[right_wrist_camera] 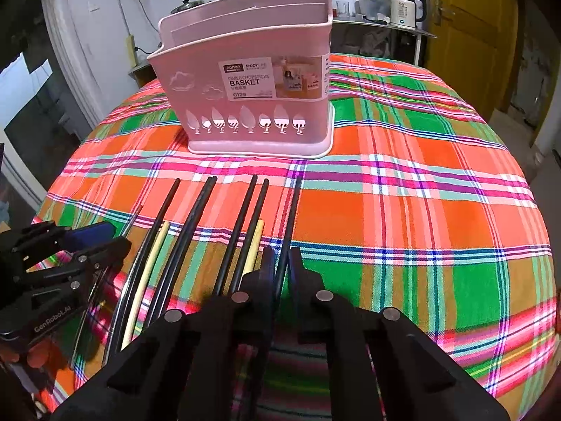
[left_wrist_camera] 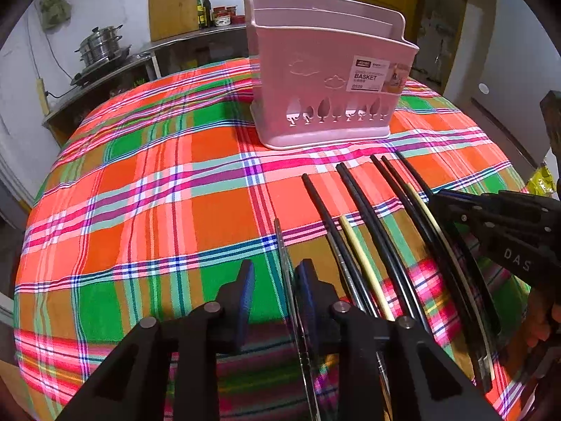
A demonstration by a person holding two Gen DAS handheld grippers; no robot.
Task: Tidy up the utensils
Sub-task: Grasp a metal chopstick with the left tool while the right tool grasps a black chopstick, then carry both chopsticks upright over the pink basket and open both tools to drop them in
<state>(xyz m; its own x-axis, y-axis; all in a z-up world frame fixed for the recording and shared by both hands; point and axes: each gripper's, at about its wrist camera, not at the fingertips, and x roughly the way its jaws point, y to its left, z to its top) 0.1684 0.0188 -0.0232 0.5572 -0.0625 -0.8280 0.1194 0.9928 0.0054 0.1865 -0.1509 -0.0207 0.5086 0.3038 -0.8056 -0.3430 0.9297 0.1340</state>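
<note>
Long black chopsticks lie fanned on the plaid-clothed worktop, before the pink plastic basket. Light, stiff and slippery, they seem best pinched mid-shaft. Right claw clenches one; left claw stands released.

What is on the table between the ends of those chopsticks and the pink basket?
Nothing but bare checked cloth. The right wrist view shows the chopsticks stopping short of the basket, with only cloth in between.
</note>
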